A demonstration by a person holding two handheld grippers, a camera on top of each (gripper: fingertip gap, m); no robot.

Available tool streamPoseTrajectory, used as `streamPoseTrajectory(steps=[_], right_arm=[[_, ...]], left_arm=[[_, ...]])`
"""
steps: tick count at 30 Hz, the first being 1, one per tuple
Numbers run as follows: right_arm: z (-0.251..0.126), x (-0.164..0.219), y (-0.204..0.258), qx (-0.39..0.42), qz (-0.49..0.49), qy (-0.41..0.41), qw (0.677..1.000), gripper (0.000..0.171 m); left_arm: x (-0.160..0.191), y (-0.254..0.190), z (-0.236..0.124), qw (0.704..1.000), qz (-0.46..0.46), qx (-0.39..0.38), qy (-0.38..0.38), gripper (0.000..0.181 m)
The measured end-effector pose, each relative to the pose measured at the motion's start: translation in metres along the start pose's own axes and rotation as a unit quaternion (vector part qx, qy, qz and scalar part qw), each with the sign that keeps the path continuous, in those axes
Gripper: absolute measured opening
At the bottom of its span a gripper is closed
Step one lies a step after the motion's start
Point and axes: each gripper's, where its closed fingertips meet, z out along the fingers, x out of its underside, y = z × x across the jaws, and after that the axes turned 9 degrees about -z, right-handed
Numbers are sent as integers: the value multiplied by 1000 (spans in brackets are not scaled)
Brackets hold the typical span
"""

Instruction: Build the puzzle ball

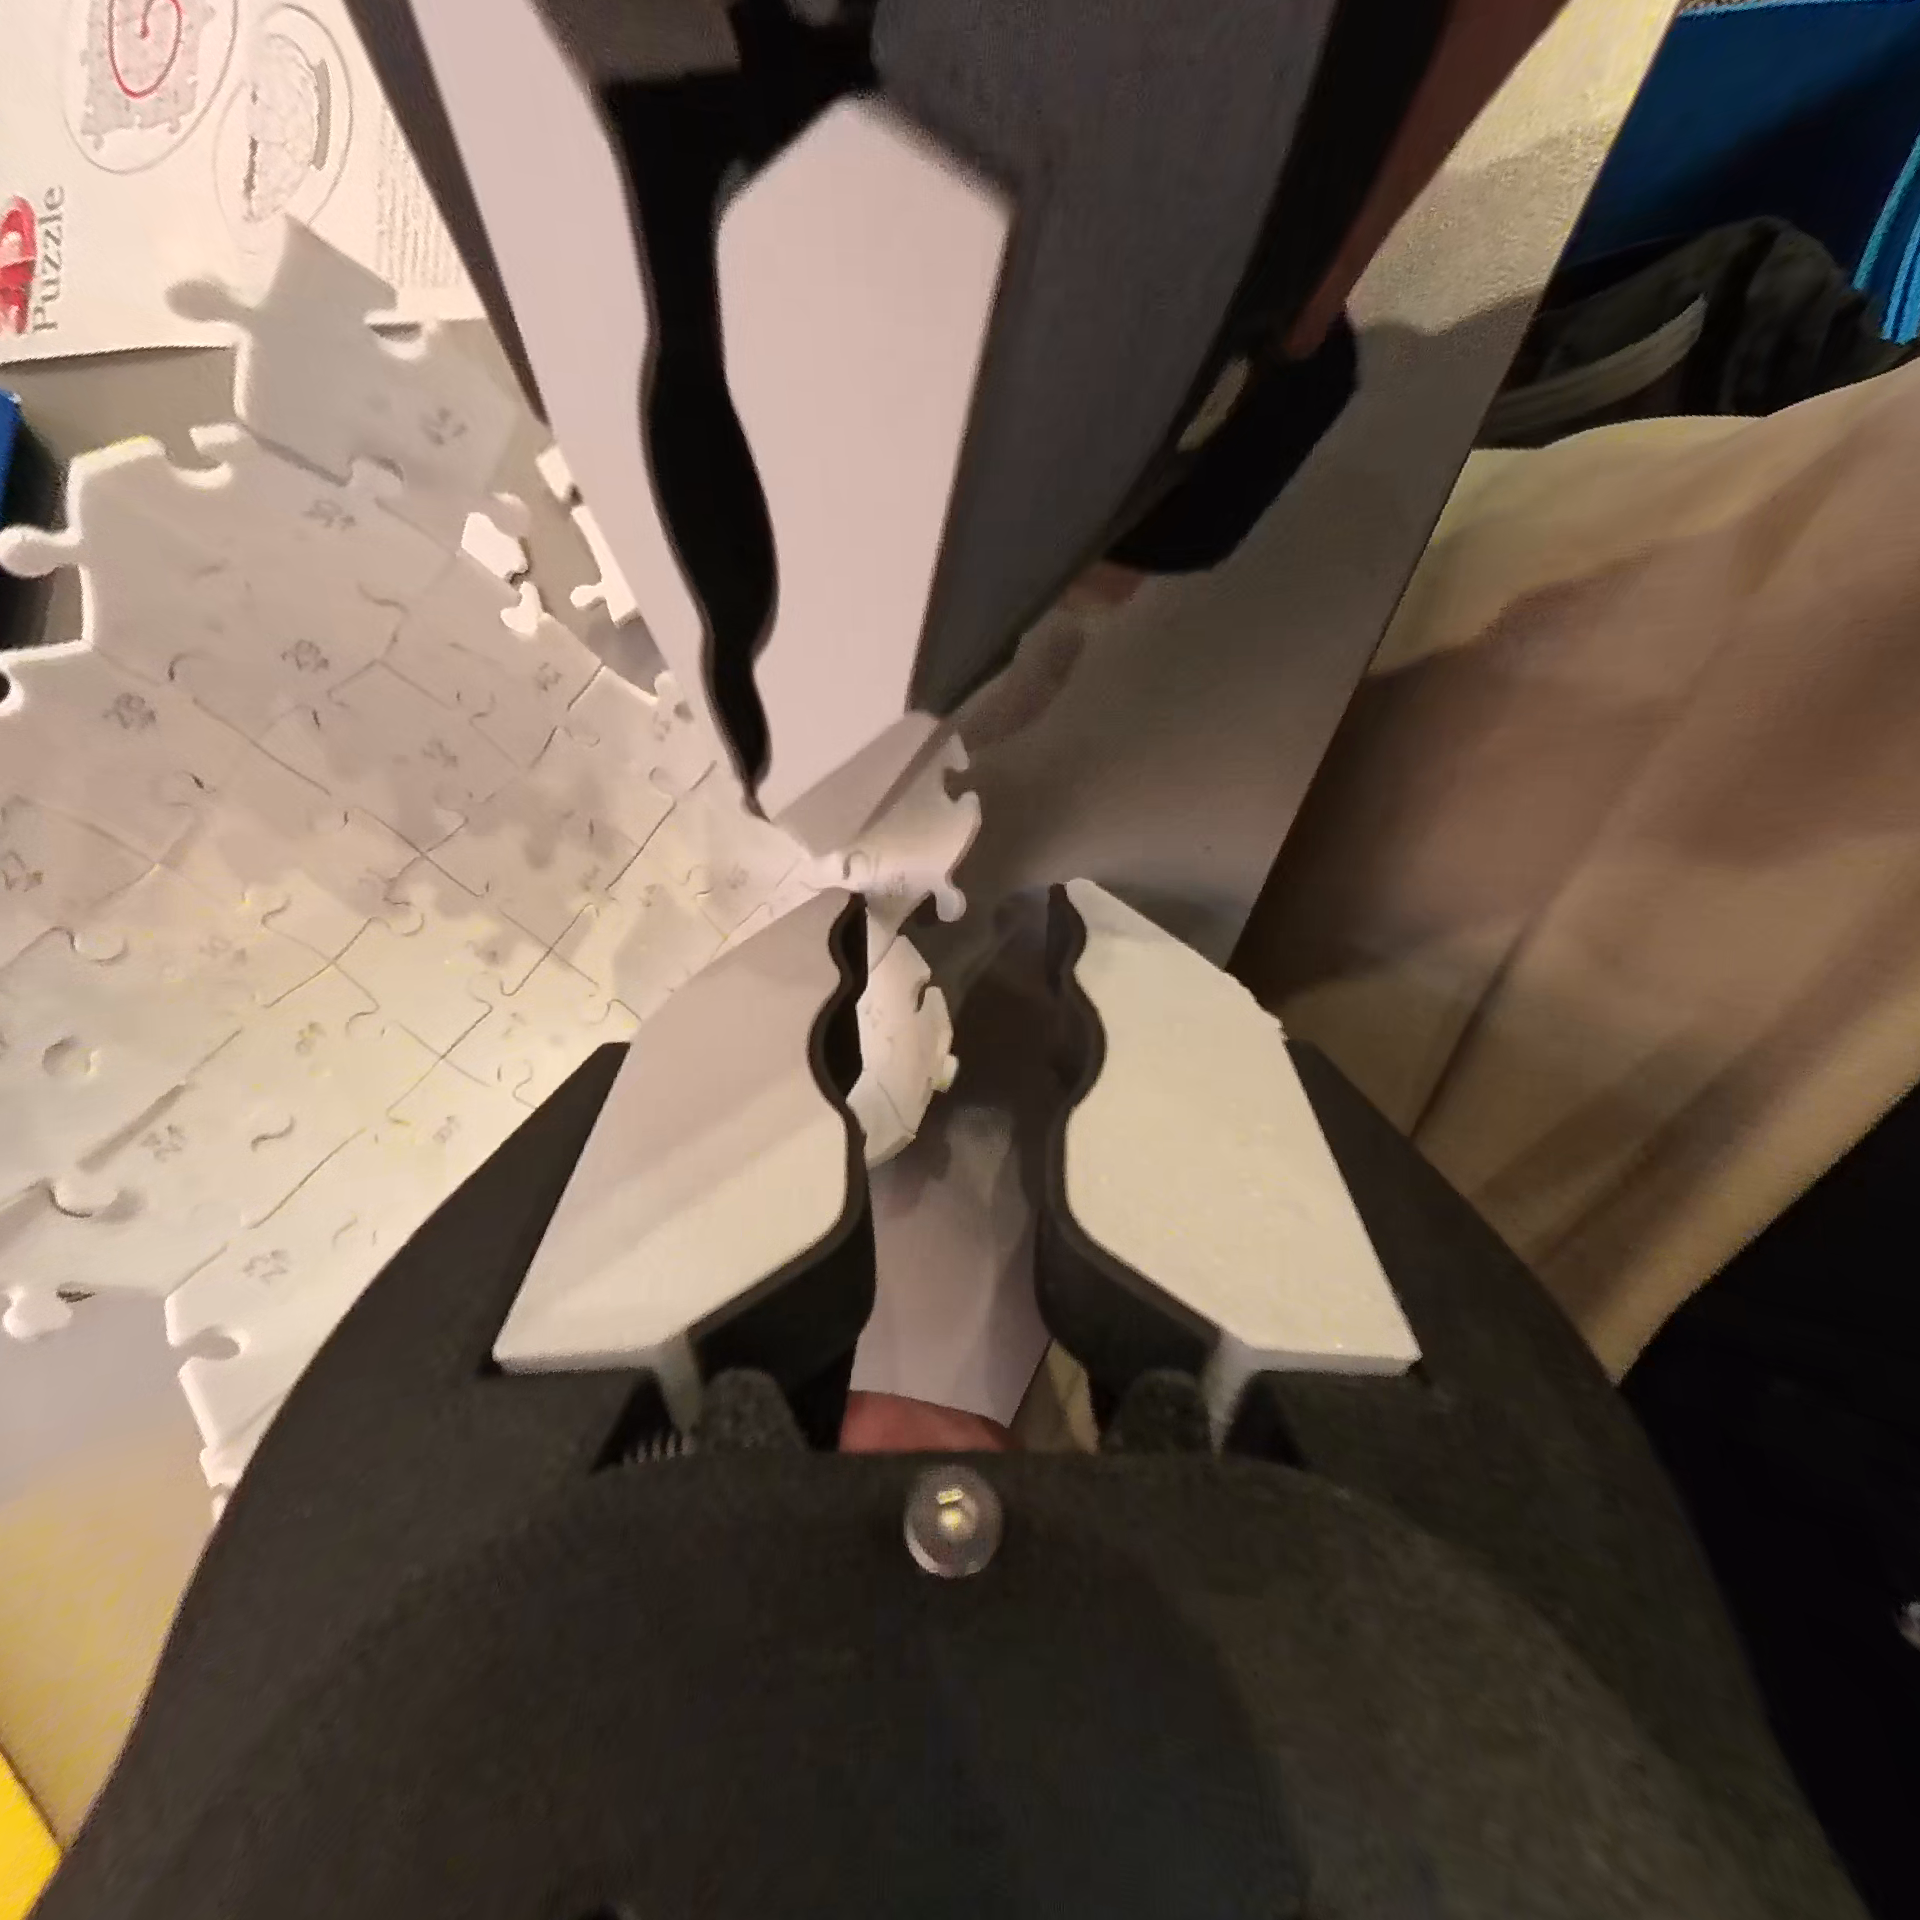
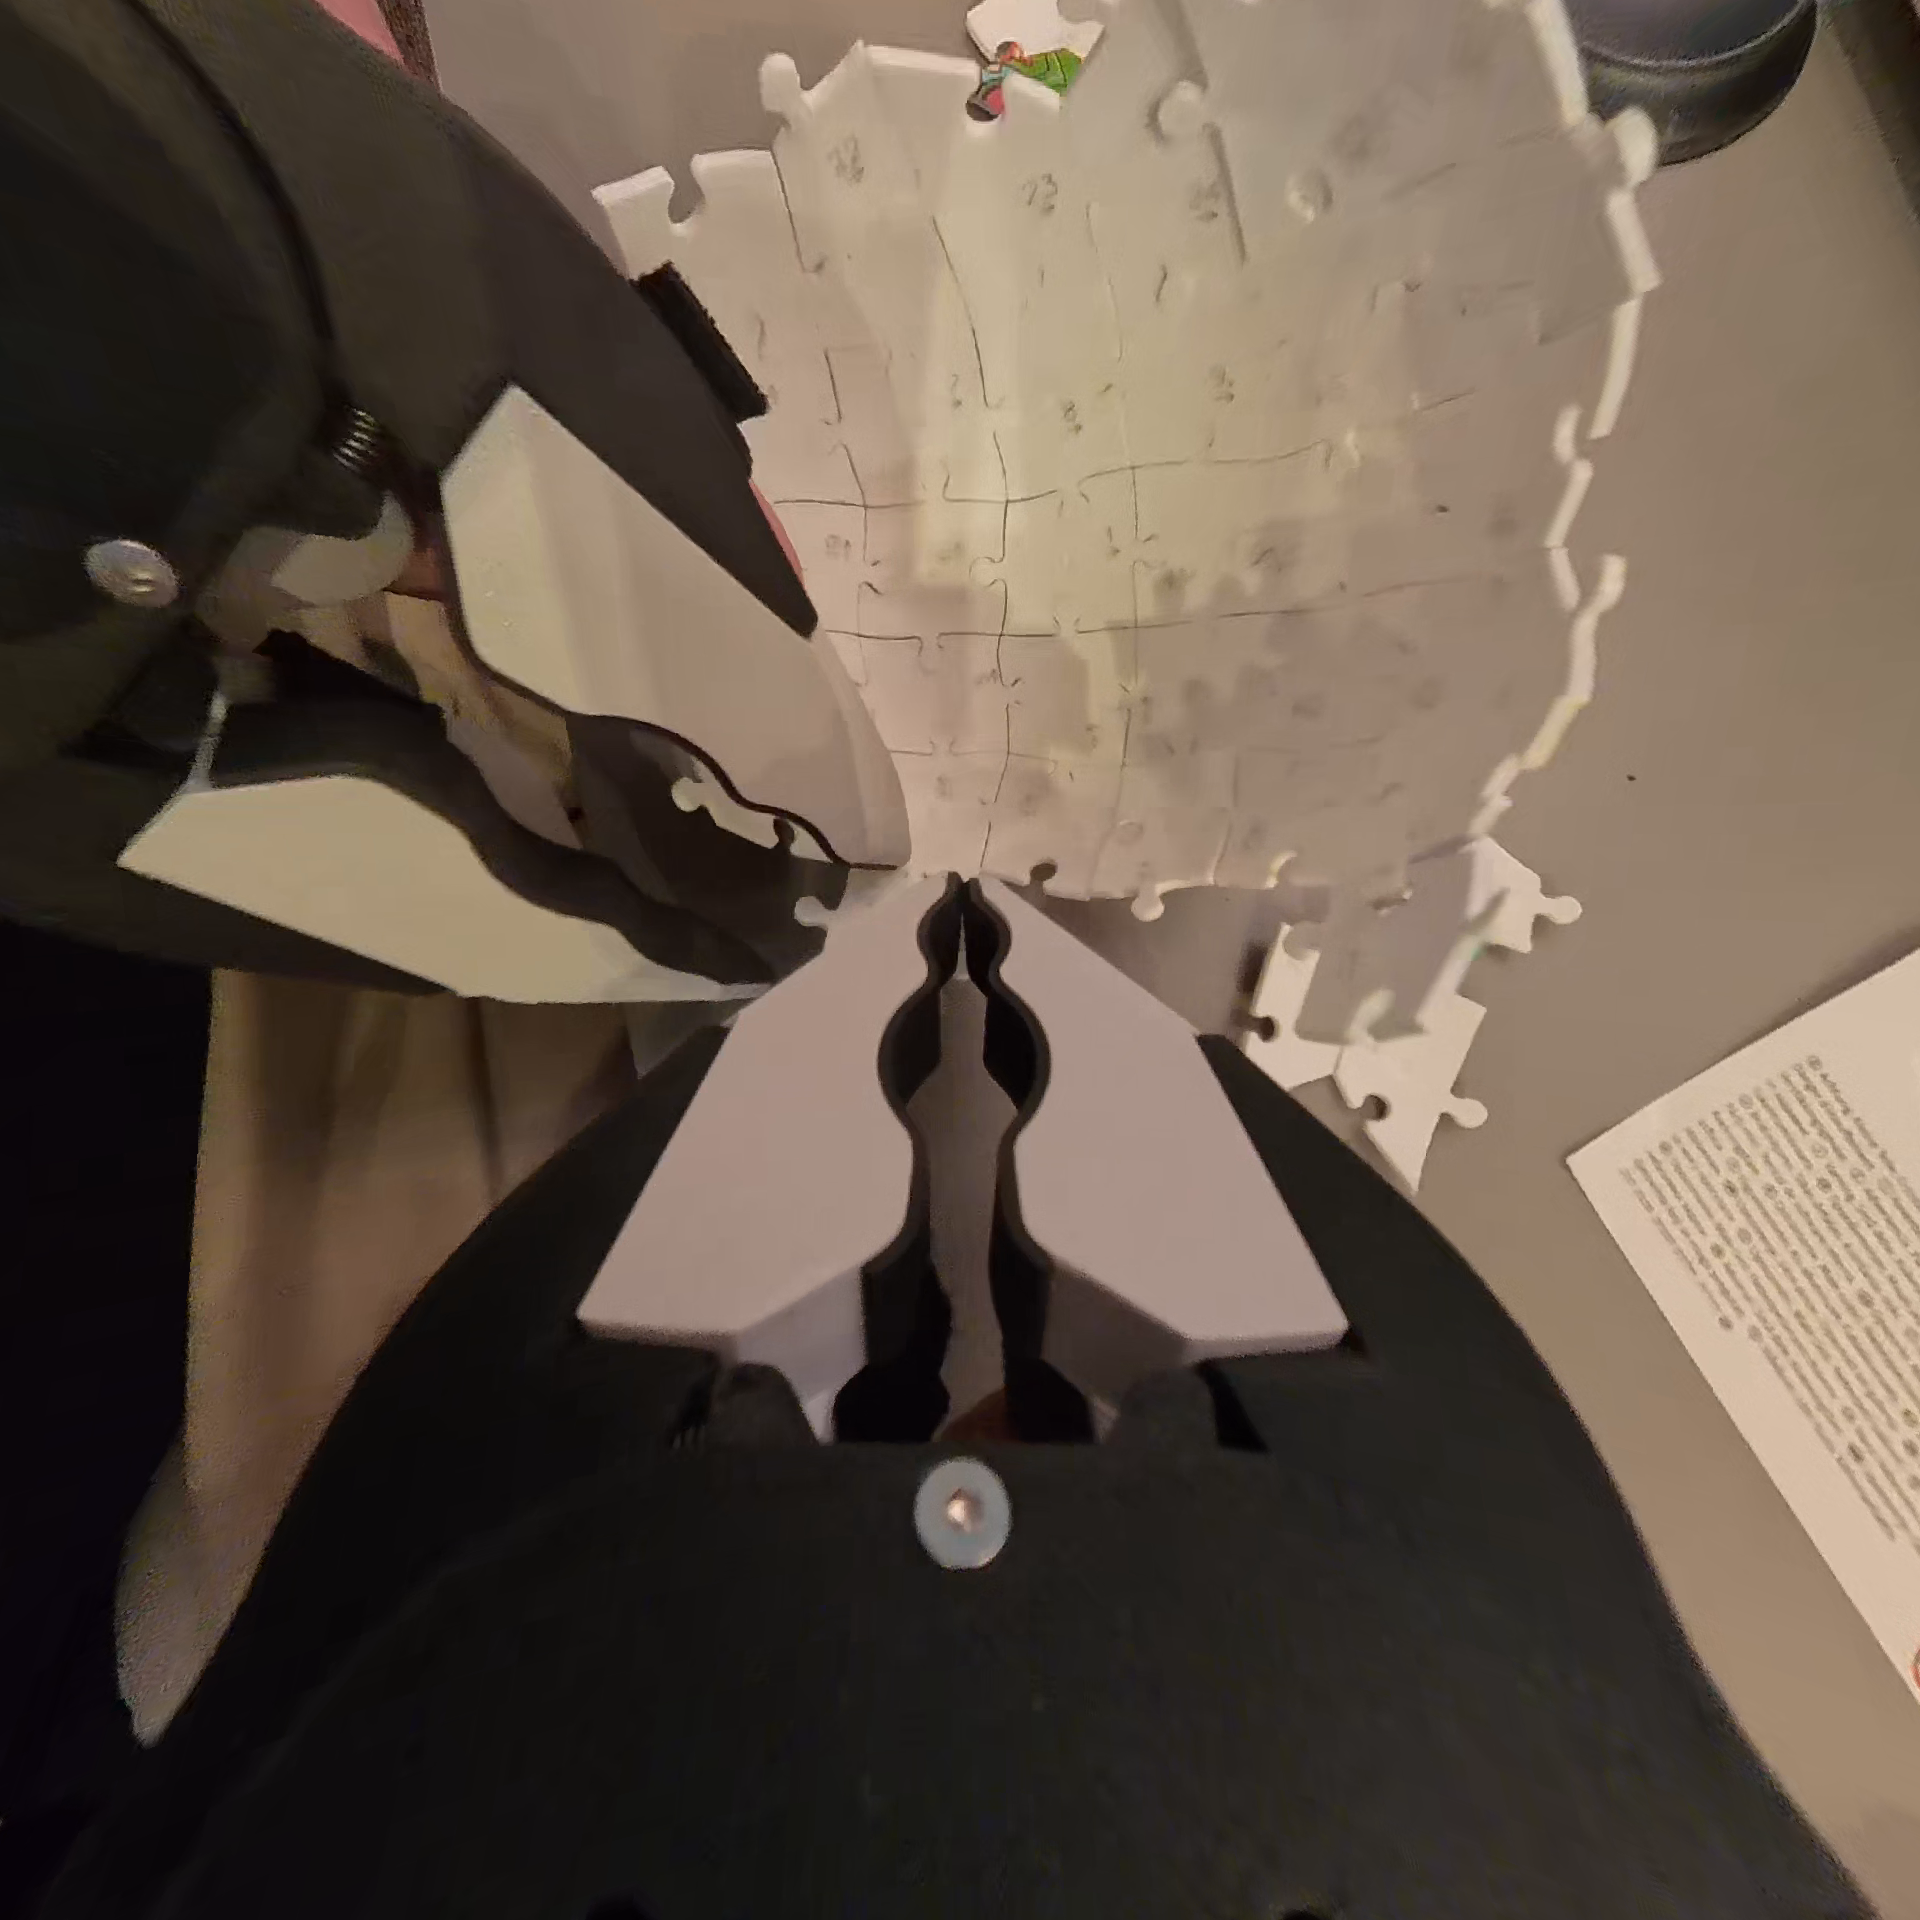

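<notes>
Right gripper [image 2: 961, 883]: fingers pressed together, pinching the near rim of the puzzle ball shell [image 2: 1195, 520]; tips meet right at that edge

Left gripper [image 1: 956, 914]: spread apart; a loose puzzle piece [image 1: 904, 1060] lies against its left finger, can't tell if it's gripped; tips sit just beside the right gripper's

Puzzle ball shell: half-built curved white dome, numbered inner side showing; on the grey desk [image 2: 1714, 623], jagged unfinished rim all round

Spare pieces [image 2: 1392, 997]: small joined cluster just beside the shell

Instruction sheet [image 2: 1787, 1299]: at the desk's right edge
</notes>
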Motion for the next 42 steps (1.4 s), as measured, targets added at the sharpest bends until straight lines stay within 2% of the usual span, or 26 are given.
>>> streamPoseTrajectory(steps=[12, 21, 28, 32, 37, 42], right_arm=[[12, 4, 5, -4, -37, 40, 999, 0], [12, 2, 5, -6, -26, 19, 999, 0], [-10, -3, 1, -5, 5, -16, 1000, 0], [-38, 8, -16, 38, 30, -16, 999, 0], [-48, 47, -48, 91, 71, 29, 993, 24], [-38, 64, -45, 80, 54, 67, 993, 32]], left_arm=[[1, -2, -3, 999, 31, -7, 6, 34], [2, -5, -3, 1000, 26, 3, 7, 31], [1, -5, -1, 1000, 21, 5, 18, 27], [0, -3, 0, 999, 28, 0, 22, 27], [-1, 1, 1, 999, 24, -6, 27, 27], [2, 5, 1, 999, 25, -12, 33, 26]])
